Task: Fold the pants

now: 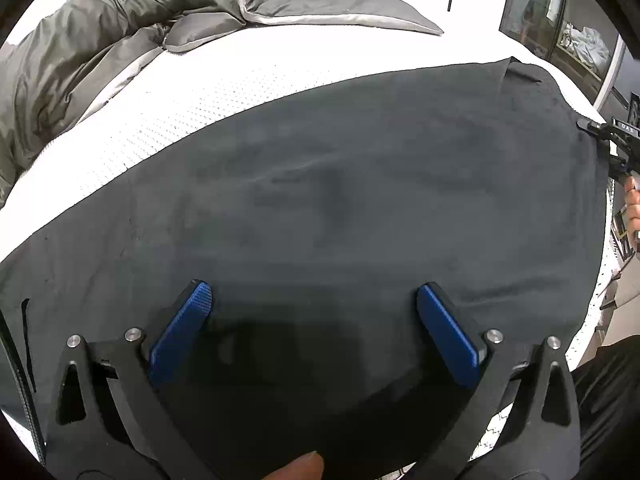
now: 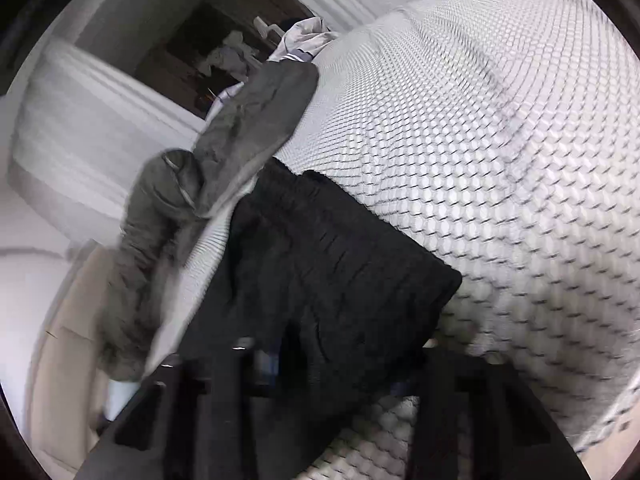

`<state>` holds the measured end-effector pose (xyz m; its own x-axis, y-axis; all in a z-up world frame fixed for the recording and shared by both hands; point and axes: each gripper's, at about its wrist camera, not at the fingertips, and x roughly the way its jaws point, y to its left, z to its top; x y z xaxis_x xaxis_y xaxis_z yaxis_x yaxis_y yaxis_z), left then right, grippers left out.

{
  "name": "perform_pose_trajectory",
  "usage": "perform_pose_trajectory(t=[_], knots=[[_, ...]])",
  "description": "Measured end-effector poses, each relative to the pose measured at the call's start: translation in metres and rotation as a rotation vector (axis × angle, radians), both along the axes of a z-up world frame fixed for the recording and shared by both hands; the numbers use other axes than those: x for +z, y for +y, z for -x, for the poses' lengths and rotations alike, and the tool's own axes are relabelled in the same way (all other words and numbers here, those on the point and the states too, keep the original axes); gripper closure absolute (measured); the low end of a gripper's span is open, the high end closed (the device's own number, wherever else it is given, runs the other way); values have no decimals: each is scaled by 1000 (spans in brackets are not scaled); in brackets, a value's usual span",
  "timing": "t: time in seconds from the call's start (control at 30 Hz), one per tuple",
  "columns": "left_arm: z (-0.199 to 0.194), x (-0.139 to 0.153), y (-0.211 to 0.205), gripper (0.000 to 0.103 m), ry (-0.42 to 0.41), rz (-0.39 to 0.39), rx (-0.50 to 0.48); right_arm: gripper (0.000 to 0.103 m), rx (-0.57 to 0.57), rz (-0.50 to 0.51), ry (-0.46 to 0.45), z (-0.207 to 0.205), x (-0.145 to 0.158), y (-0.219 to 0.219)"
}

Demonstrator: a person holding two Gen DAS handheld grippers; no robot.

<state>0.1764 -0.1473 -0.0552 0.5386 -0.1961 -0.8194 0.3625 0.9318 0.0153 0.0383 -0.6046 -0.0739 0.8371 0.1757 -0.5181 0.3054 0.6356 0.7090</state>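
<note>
The black pants (image 1: 360, 200) lie spread flat across the white, dimpled mattress (image 1: 160, 120) of the bed, and everything else here sits around them. The left tongs (image 1: 314, 300) hover just above the near part of the pants with their blue pads (image 1: 180, 332) standing wide apart, nothing between them; a fingertip (image 1: 300, 468) of the person's hand shows at the very bottom of that view. At the far right edge of the pants, the right tongs (image 1: 600, 130) reach in to the cloth's corner, with the person's hand (image 1: 632, 204) behind them.

From the right wrist view the picture is smeared, and the right tongs (image 2: 328, 364) sit low in it with the gathered waistband end of the pants (image 2: 340, 260) running down into them. The jaws look drawn in on that black cloth, gripping it, though the blur hides the pads themselves.

Beyond the pants, on the far side of the mattress, a grey-green duvet (image 1: 100, 40) is bunched up, one end hanging over the bed's edge (image 2: 160, 240). To the right of the pants, past the bed, stands a dark shelf unit (image 1: 560, 20) with pale things inside.
</note>
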Motion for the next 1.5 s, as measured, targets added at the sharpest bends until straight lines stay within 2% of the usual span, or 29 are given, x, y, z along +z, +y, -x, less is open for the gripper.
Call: perform_pose_trajectory(t=[0.07,0.13,0.2,0.27,0.33,0.4,0.47,0.6,0.63,0.67,0.7,0.77,0.83,0.9,0.93,0.97,1.03,1.1,1.13,1.17,1.2,1.23,1.3,1.4,1.5], knots=[[-3,4,7,1,22,45,2,83,-8,21,-23,-2,4,5],[-6,15,28,1,34,151,42,84,-4,90,-71,-1,28,21],[-9,29,57,1,18,253,111,84,20,152,-129,-7,58,47],[-9,40,89,1,-32,286,208,85,64,217,-179,-13,87,85],[-7,44,121,1,-56,321,299,85,152,347,-239,-17,121,141],[-4,43,157,1,-60,388,386,85,255,417,-299,-36,139,193],[1,41,180,1,-72,393,445,85,382,453,-355,-49,153,248],[13,39,215,1,-101,349,526,81,704,508,-421,-77,149,371],[15,39,225,1,-103,356,539,68,811,527,-391,-86,140,404],[18,38,233,1,-103,362,557,52,918,558,-320,-97,123,437],[20,36,241,1,-102,368,565,46,985,600,-248,-105,105,462],[22,35,249,1,-96,380,568,44,1072,657,-134,-109,71,486],[25,38,253,1,-99,393,547,44,1110,690,-51,-105,49,487],[27,41,246,1,-111,388,512,44,1084,684,-56,-89,50,462],[25,42,237,1,-111,376,477,39,1056,682,-66,-87,55,450],[25,43,224,1,-106,354,430,29,1004,689,-71,-85,60,435],[25,41,193,1,-88,299,323,26,882,716,-35,-78,54,397],[29,32,157,1,-63,178,176,27,828,709,56,-79,39,368],[32,27,141,0,-73,86,134,27,798,721,94,-75,32,353],[36,21,127,0,-104,-22,119,27,775,752,111,-68,29,342],[38,17,119,0,-125,-86,112,27,761,779,110,-56,29,332],[40,15,115,0,-143,-116,112,26,744,786,114,-49,29,326],[39,19,118,0,-142,-92,130,26,720,740,125,-35,32,305],[37,32,125,0,-138,23,187,26,678,650,67,-26,35,282],[36,47,125,1,-164,117,227,26,656,517,38,-16,36,264]])
